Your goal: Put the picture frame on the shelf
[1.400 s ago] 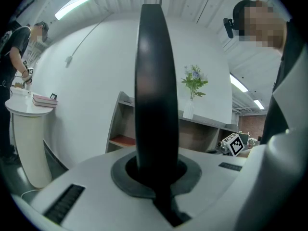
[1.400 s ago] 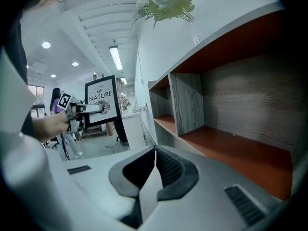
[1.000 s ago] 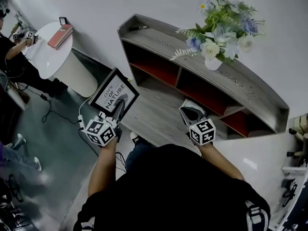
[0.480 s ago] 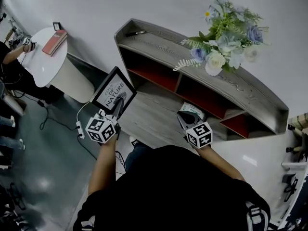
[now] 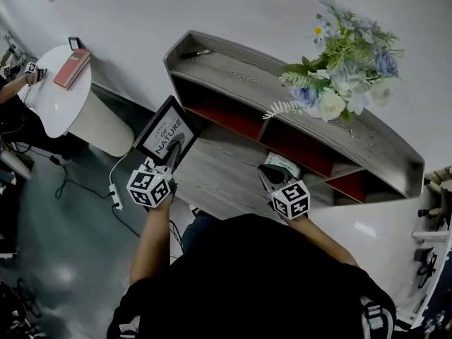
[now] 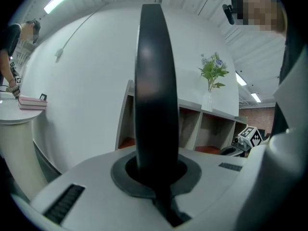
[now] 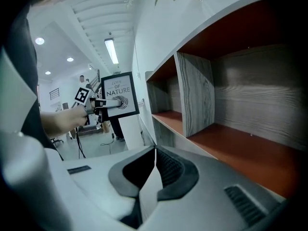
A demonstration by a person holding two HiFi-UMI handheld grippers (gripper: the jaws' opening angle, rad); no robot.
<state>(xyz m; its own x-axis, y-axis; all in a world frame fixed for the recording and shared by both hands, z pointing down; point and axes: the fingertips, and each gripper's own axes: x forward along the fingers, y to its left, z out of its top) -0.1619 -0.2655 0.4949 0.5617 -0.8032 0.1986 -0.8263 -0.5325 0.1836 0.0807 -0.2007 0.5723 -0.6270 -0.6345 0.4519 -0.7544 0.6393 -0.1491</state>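
The picture frame, black with a white print reading NATURE, is held upright in the air by its lower edge, with my left gripper shut on it. In the left gripper view the picture frame shows edge-on, rising out of my left gripper. It hangs just in front of the left end of the grey shelf, which has red-brown compartments. My right gripper is shut with nothing in it, low in front of the shelf's middle compartment. The right gripper view shows the picture frame off to the left.
A vase of blue and white flowers stands on the shelf top, and a small dark item lies near its left end. A round white table with a pink book stands at left. Cables and a power strip lie on the floor.
My left gripper has carried the frame a little closer to the shelf's left end. The right gripper has hardly moved.
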